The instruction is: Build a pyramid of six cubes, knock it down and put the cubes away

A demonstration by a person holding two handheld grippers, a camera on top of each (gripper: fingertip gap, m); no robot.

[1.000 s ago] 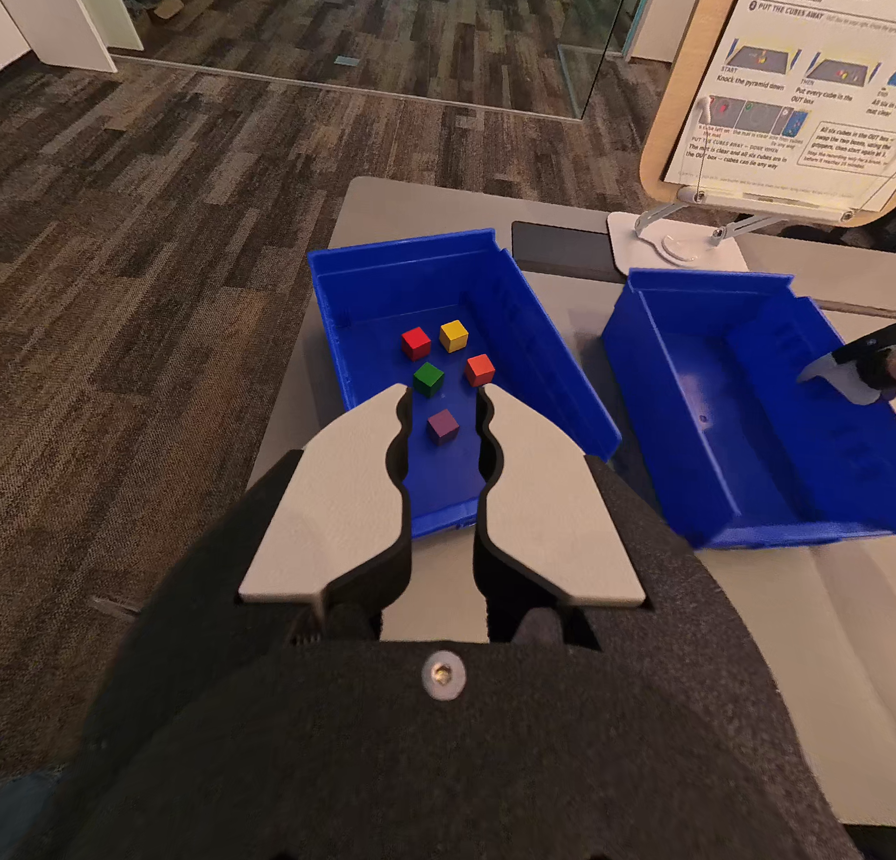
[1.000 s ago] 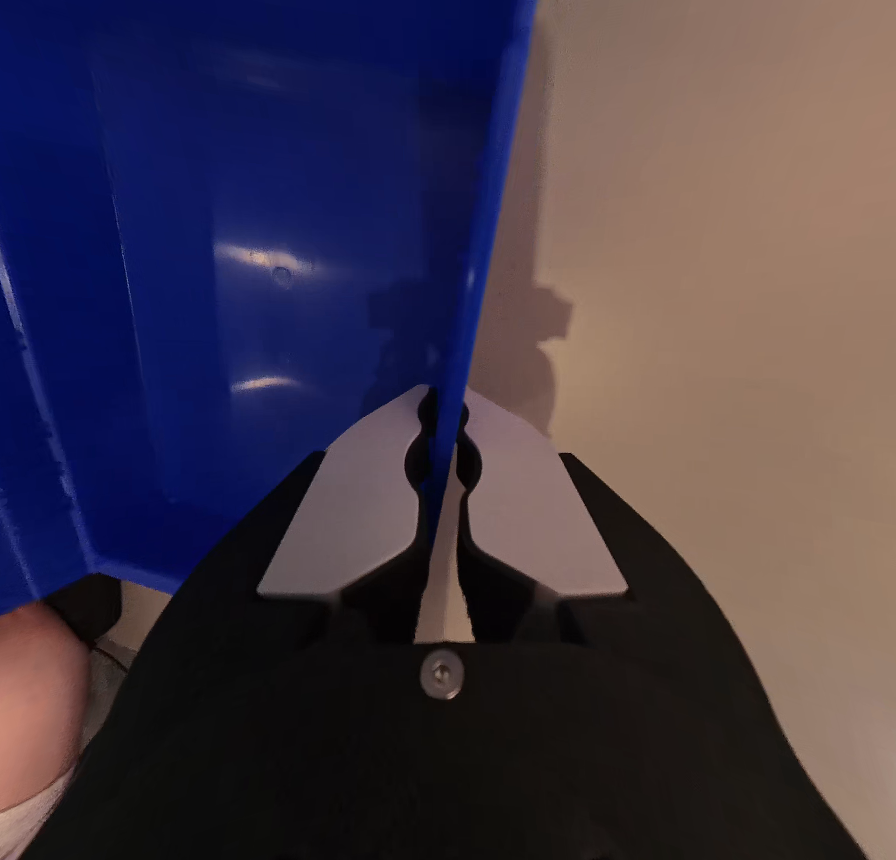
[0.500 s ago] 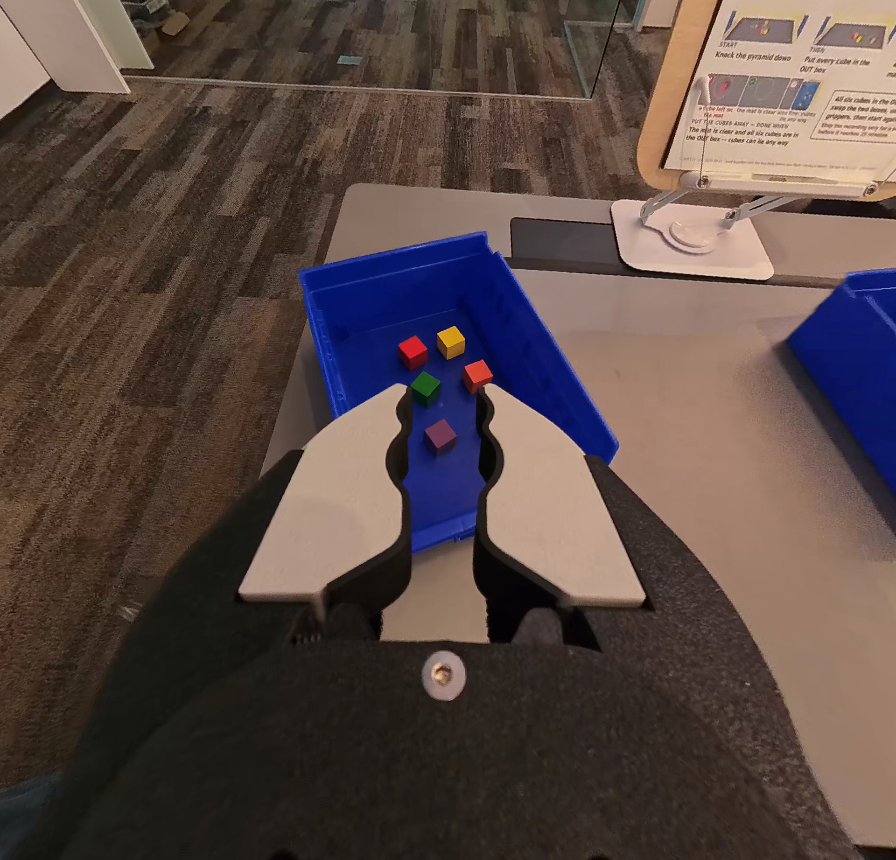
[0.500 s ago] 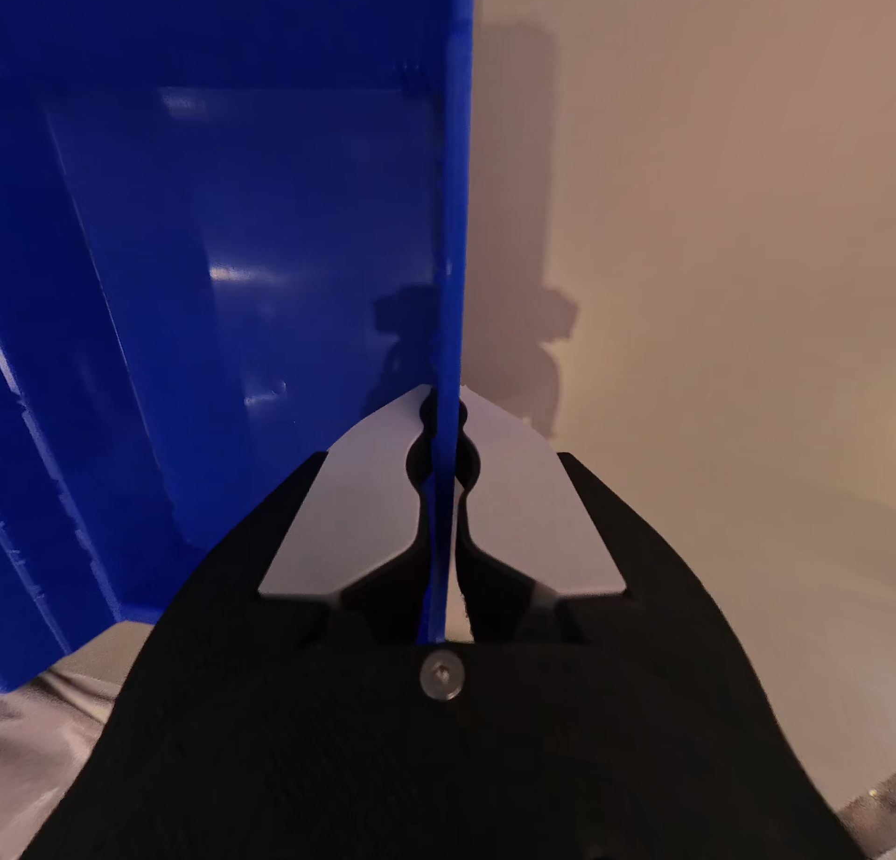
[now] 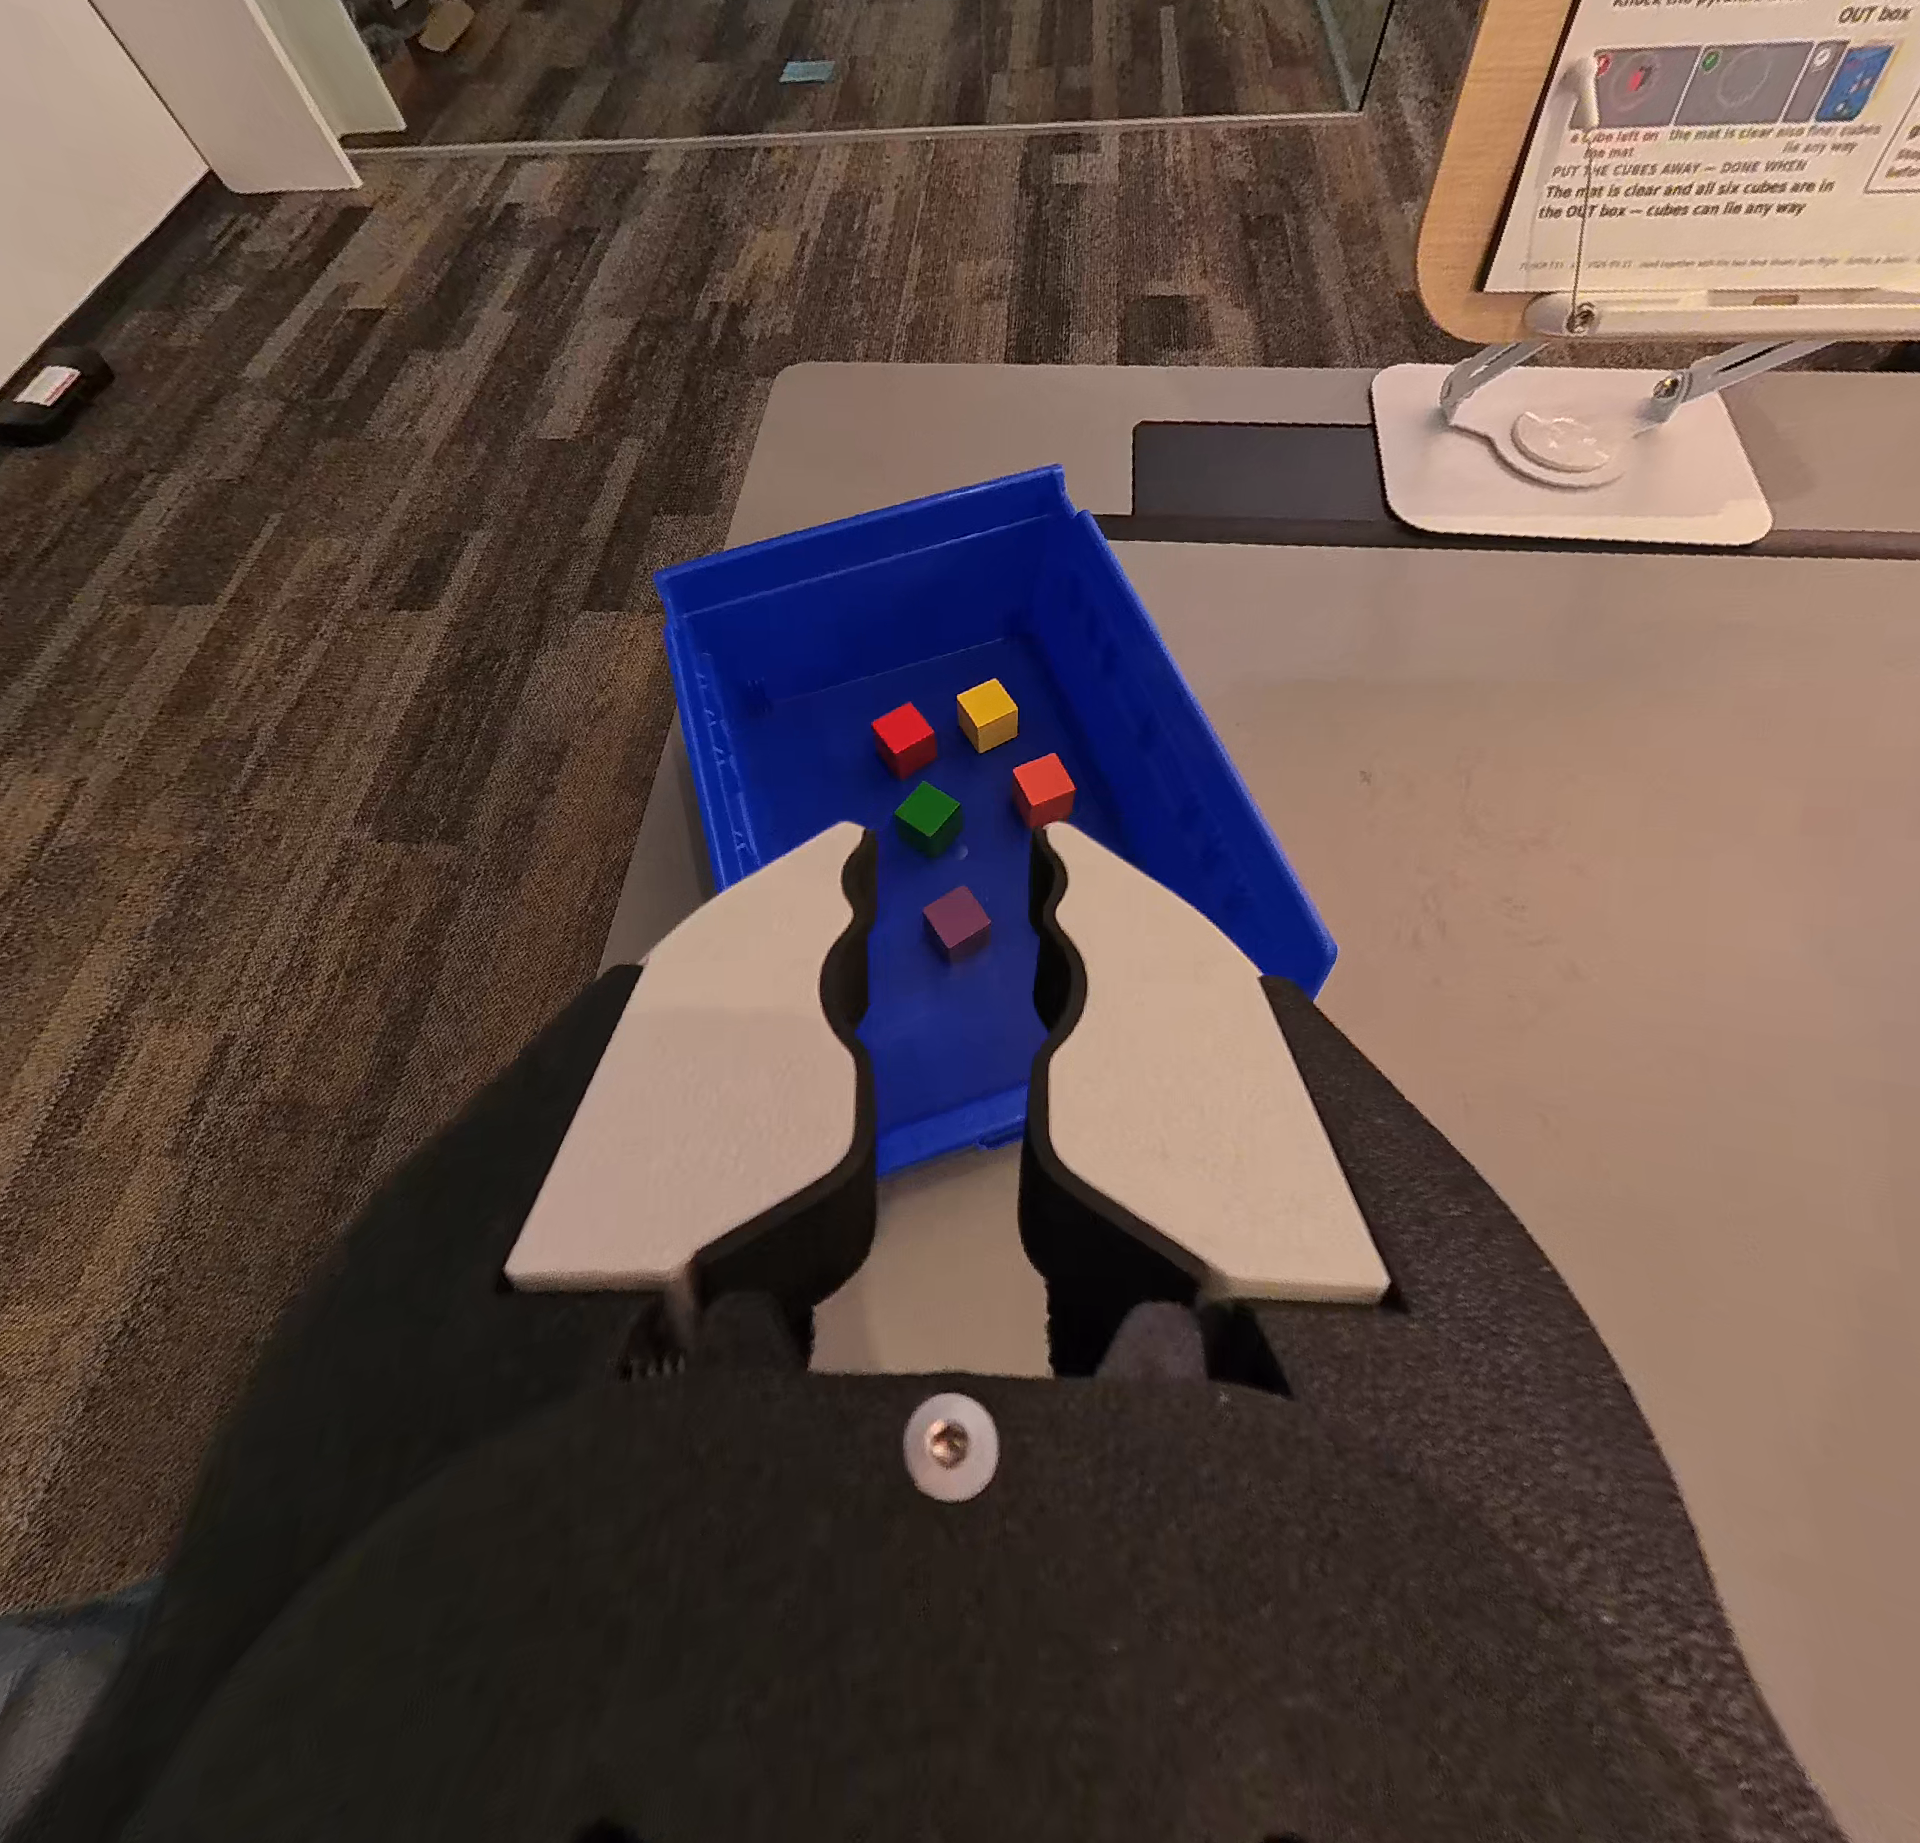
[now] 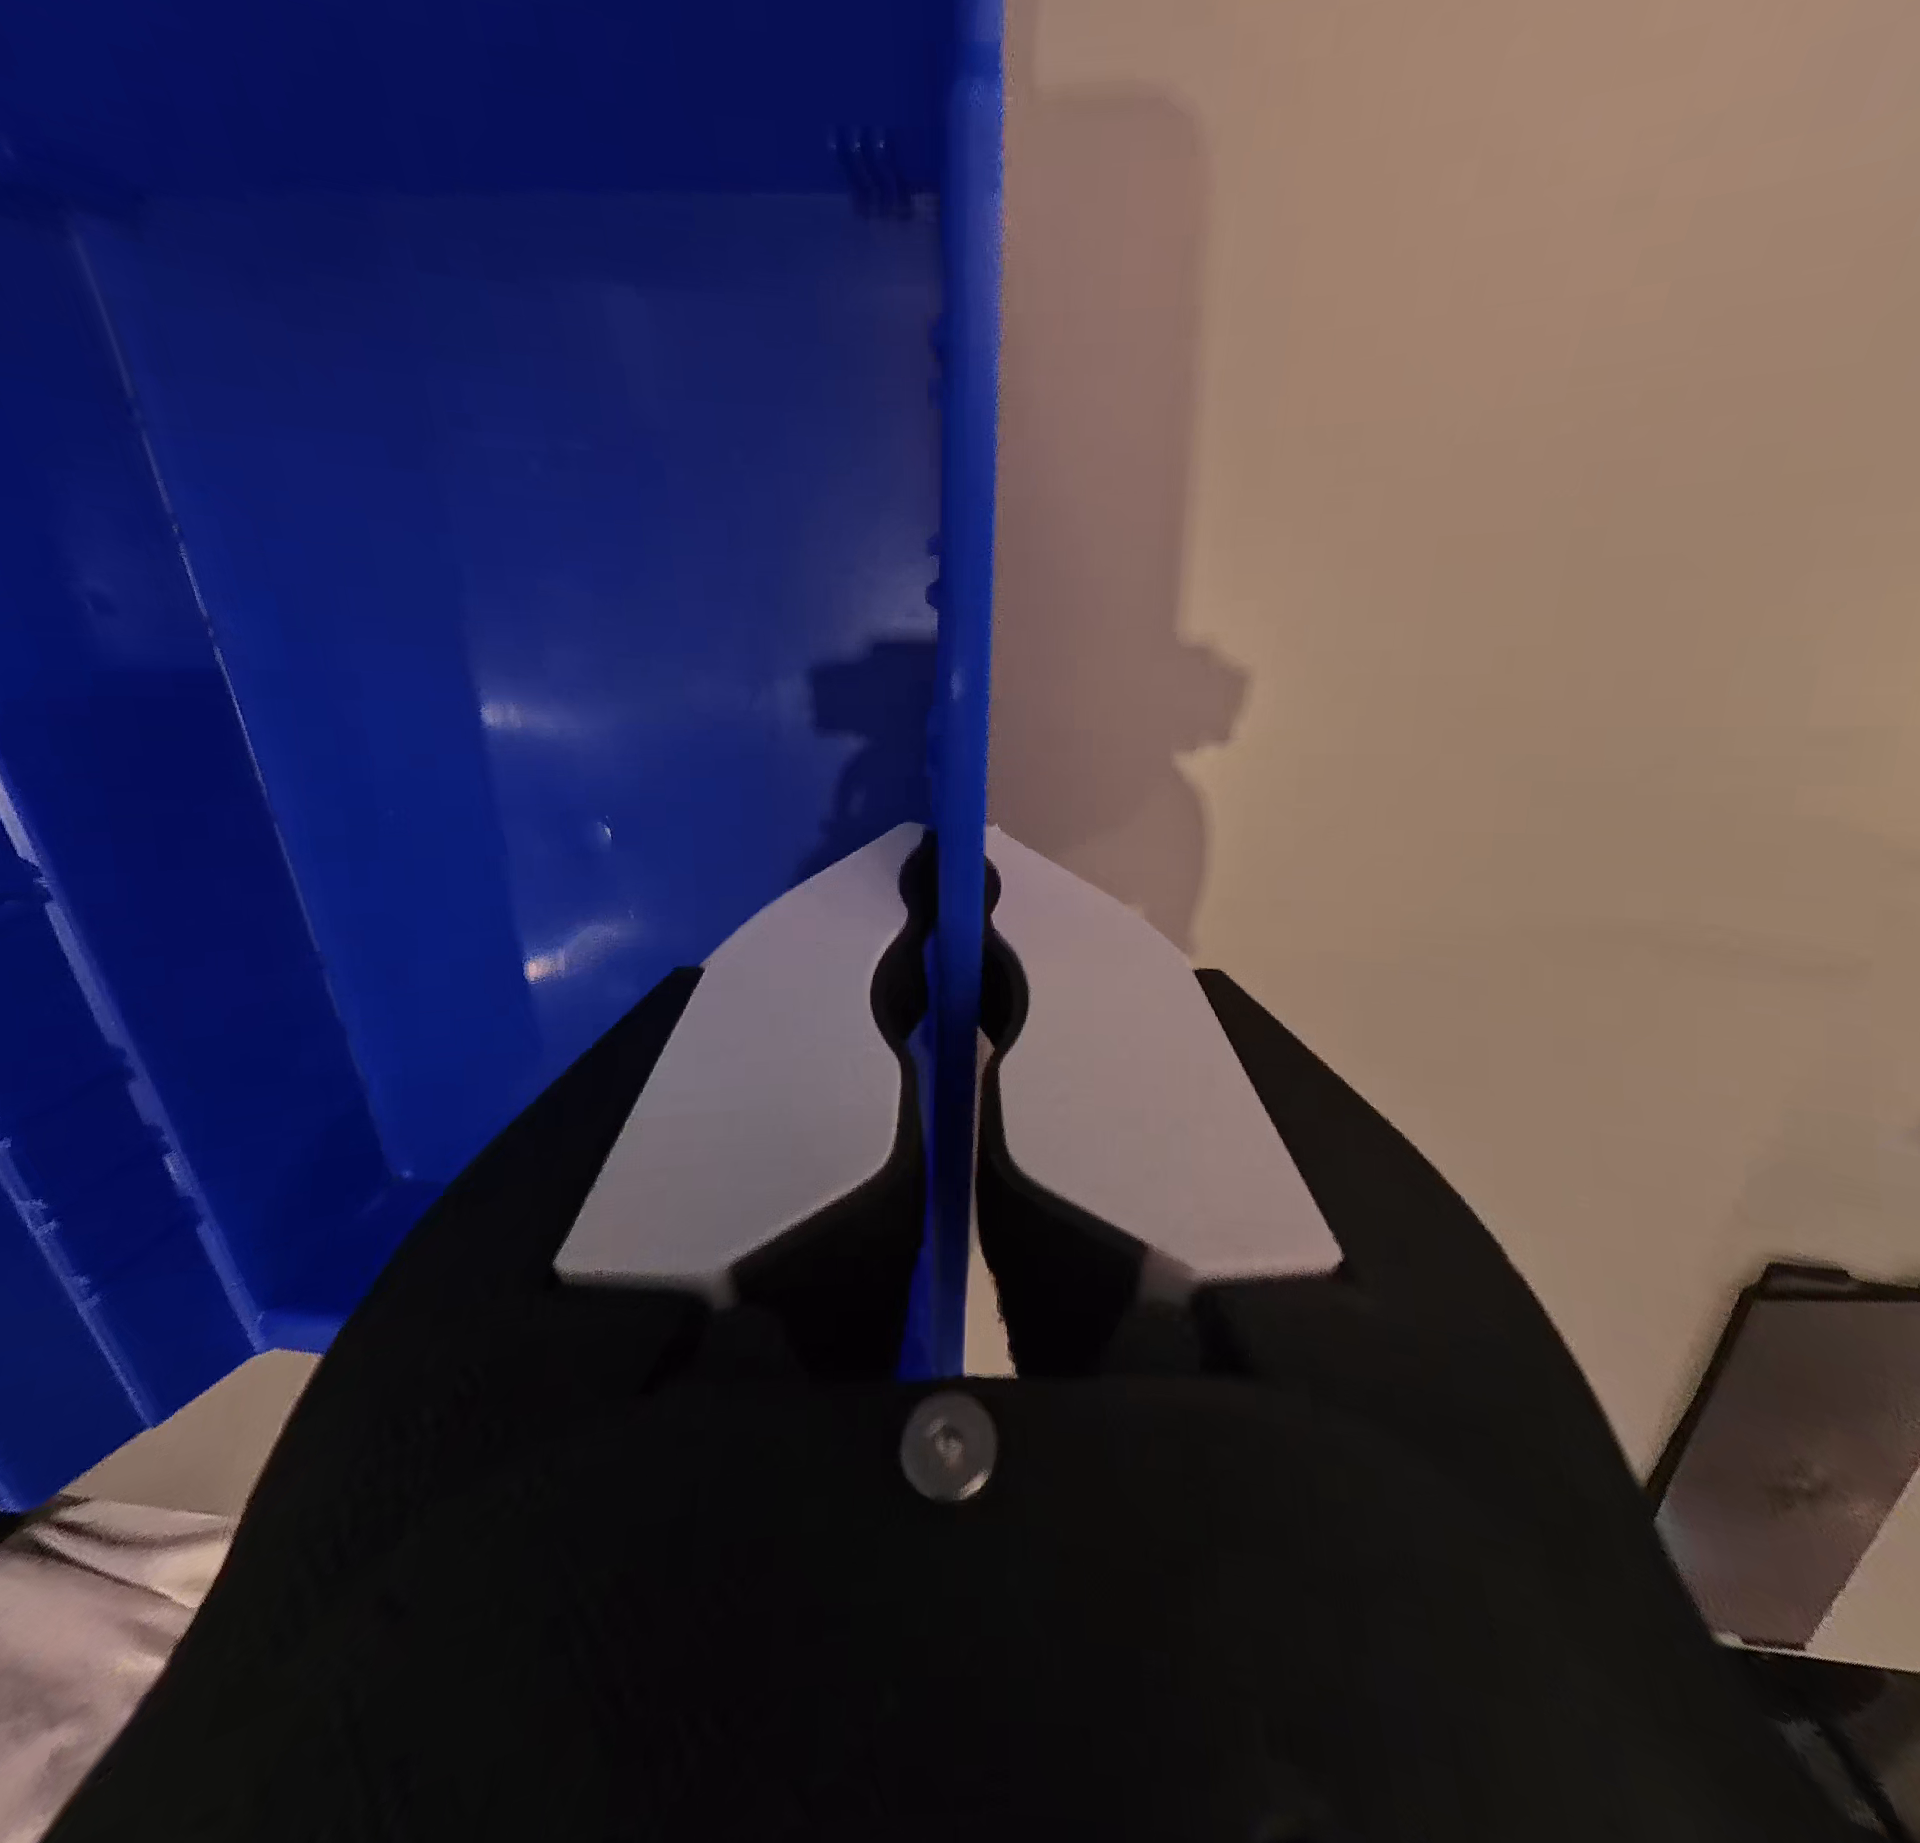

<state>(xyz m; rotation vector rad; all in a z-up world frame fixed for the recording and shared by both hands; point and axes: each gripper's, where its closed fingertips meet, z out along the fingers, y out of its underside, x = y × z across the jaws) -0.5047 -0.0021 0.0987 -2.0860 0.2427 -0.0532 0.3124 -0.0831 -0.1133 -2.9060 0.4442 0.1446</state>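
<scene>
While viewed from the left wrist camera: left gripper (image 5: 948,837) held above the near end of a blue bin (image 5: 1195,785), jaws spread, nothing between them. Bin resting on the grey table (image 5: 1507,858) at its left edge, long axis running away from the camera. Five cubes counted on the bin floor, all lying apart from one another: red cube (image 5: 902,737) and yellow cube (image 5: 986,714) toward the far end, side by side; green cube (image 5: 927,815) and orange cube (image 5: 1042,787) nearer, about level with the fingertips; purple cube (image 5: 955,920) nearest, seen in the gap between the two fingers. Sixth cube not located in either view; could be hidden behind a finger, cannot tell. White-based stand (image 5: 1569,453) at the far side of the table, carrying a wood-edged board with a printed sheet (image 5: 1704,131). Dark patterned carpet floor (image 5: 364,650) to the left of the table and beyond it.

From the right wrist camera: right gripper (image 6: 953,843) pressed closed on the thin side wall of a second blue bin (image 6: 520,546), wall running edge-on between the fingers down toward the pivot screw. Inside of this bin seen to the left of the pinched wall; no cubes visible in the part shown. Pale table surface to the right of the wall, gripper shadow cast on it. Dark flat rectangular object (image 6: 1787,1585) at lower right, blurred, kind not determined.
</scene>
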